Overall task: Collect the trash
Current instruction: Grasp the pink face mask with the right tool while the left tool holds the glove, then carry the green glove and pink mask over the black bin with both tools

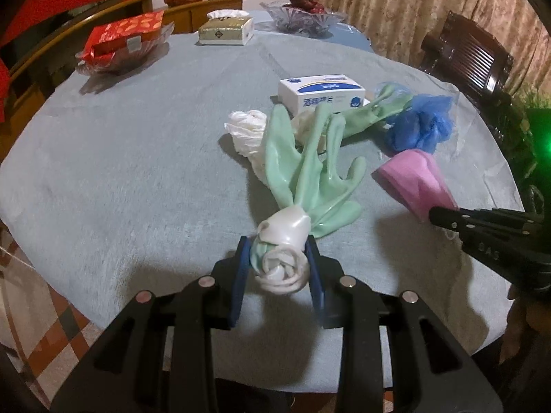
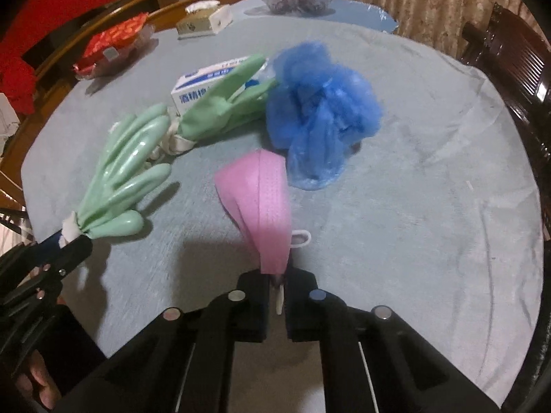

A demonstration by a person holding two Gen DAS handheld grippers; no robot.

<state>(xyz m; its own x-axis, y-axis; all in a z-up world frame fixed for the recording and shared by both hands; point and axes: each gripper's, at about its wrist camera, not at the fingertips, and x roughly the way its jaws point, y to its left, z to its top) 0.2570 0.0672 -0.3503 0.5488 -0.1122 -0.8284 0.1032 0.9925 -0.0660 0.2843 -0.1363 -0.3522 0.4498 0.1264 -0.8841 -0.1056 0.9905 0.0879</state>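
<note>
My left gripper (image 1: 279, 258) is shut on the white rolled cuff of a mint-green rubber glove (image 1: 310, 175), whose fingers point away over the table; it also shows in the right wrist view (image 2: 127, 179). My right gripper (image 2: 277, 275) is shut on a folded pink face mask (image 2: 260, 199), seen from the left wrist too (image 1: 416, 180). A second green glove (image 2: 227, 103) lies beyond. A crumpled blue plastic cover (image 2: 320, 110) lies past the mask. A crumpled white tissue (image 1: 246, 129) lies beside the held glove.
A white-and-blue box (image 1: 322, 93) stands behind the gloves on the round table with a grey-blue cloth (image 1: 137, 158). At the far side are a tissue box (image 1: 225, 29), a red packet on a dish (image 1: 124, 36) and a glass fruit bowl (image 1: 303, 17). A dark chair (image 1: 468, 58) stands at the right.
</note>
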